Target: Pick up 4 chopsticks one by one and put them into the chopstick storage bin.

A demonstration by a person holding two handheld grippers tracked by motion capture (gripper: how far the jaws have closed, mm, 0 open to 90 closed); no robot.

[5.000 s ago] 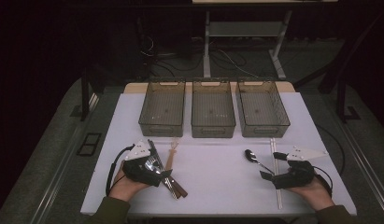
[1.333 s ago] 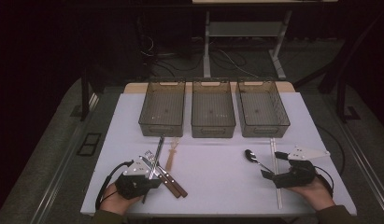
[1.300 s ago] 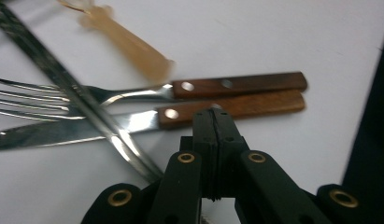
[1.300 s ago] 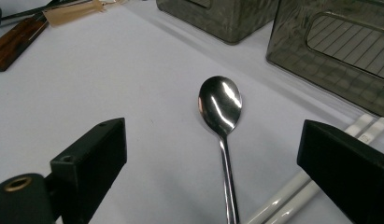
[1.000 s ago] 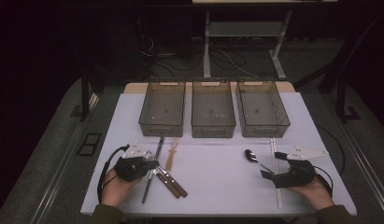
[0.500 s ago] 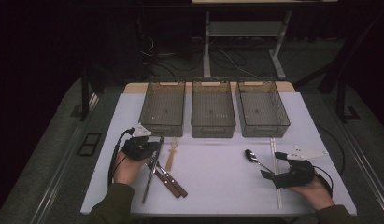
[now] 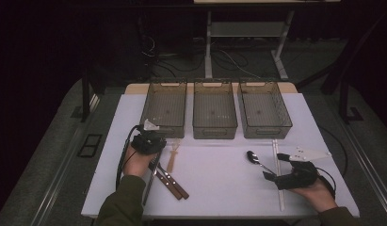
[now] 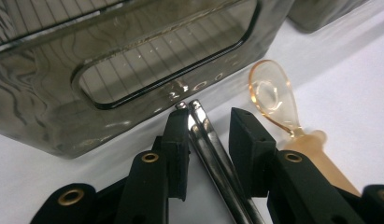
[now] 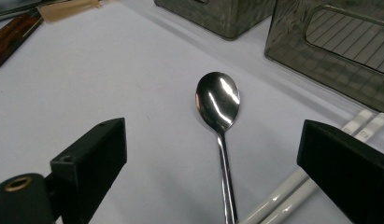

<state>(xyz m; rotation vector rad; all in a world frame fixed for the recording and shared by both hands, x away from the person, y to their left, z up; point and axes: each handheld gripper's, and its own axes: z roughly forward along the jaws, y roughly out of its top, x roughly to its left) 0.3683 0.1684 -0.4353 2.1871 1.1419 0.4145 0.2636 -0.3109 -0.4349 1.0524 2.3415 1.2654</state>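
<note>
My left gripper (image 8: 210, 123) points at the front wall of the left bin (image 8: 49, 116). A pair of metal chopsticks (image 8: 213, 149) lies between its jaws, close against the left pad and apart from the right one. The jaws have just been opening and stand open. From above, this gripper (image 7: 149, 140) sits at the far end of the metal chopsticks (image 7: 150, 181). My right gripper (image 9: 215, 133) rests with its jaws wide open, and a metal spoon (image 9: 217, 100) lies on the table between them. From above, the right gripper (image 7: 275, 166) is at the table's near right.
An amber plastic spoon (image 8: 271, 95) lies right of the metal chopsticks. Two wooden-handled knives (image 7: 171, 181) lie nearer the front edge. White chopsticks (image 7: 278, 181) lie beside the metal spoon (image 7: 252, 157). The middle bin (image 7: 214, 133) and right bin (image 7: 265, 134) stand behind.
My left hand has moved away from the person along the metal chopsticks, up to the left bin, and its jaws have opened. The right hand has stayed put.
</note>
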